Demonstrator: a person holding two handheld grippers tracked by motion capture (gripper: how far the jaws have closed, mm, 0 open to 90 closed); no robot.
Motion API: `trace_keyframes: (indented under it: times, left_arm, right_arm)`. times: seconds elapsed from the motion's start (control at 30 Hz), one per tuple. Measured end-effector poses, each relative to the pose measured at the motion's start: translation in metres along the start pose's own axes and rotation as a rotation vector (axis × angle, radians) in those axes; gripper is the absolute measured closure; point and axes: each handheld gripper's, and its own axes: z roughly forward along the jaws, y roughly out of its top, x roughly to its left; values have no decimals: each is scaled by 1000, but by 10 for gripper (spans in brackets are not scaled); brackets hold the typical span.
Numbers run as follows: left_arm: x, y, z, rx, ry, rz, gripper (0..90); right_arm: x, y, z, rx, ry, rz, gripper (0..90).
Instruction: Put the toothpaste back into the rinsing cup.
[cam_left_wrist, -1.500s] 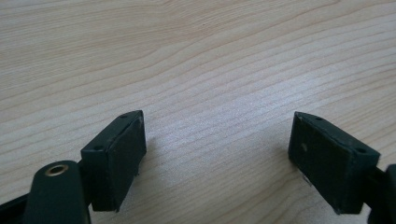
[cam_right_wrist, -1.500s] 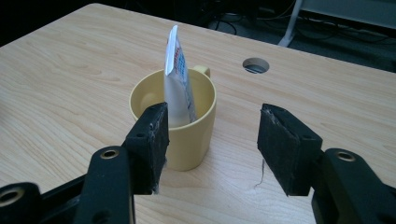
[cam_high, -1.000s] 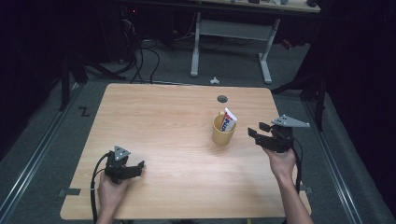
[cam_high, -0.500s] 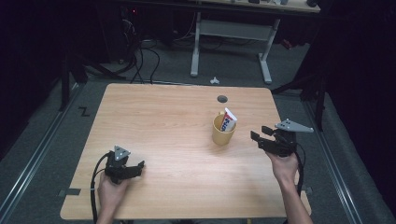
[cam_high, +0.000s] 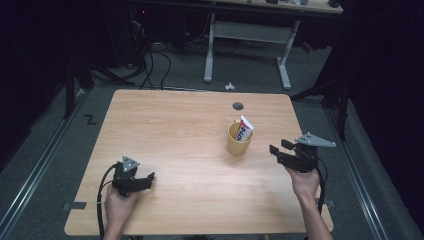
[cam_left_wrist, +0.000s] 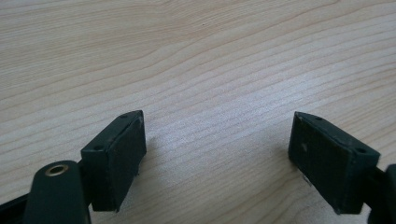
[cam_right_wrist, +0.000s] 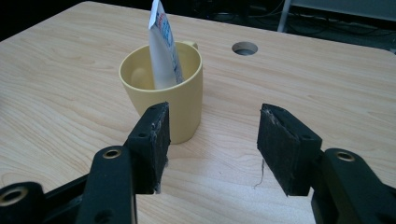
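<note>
A yellow mug (cam_high: 238, 143) stands right of the table's middle with a white toothpaste tube (cam_high: 245, 128) upright in it. To the mug's right my right gripper (cam_high: 276, 152) is held open, jaws aimed left at it and short of touching. In the right gripper view the mug (cam_right_wrist: 187, 109) and the tube (cam_right_wrist: 162, 46) stand just beyond the left pad, and bare wood shows between the right gripper (cam_right_wrist: 212, 140) jaws. My left gripper (cam_high: 146, 180) rests low near the front left corner, open. Wood grain alone lies between the left gripper (cam_left_wrist: 217, 156) pads.
The wooden table (cam_high: 175, 125) has a round cable hole (cam_high: 238, 105) behind the mug. Dark floor, cables and a white desk frame (cam_high: 247, 35) lie beyond the far edge. Each gripper trails a black cable off the near edge.
My right gripper has drifted slightly toward the near edge, away from the mug. The left gripper, the mug and the tube have stayed put.
</note>
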Motion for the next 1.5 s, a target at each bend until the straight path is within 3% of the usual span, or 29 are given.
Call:
trace_keyframes:
  times: [0.83,1.5]
  left_arm:
    - [0,0,0,0,0,0,195]
    - [0,0,0,0,0,0,195]
  right_arm:
    - [-6,-25,3,18,-11,39,453]
    - [-5,-45,15,53,-33,59,479]
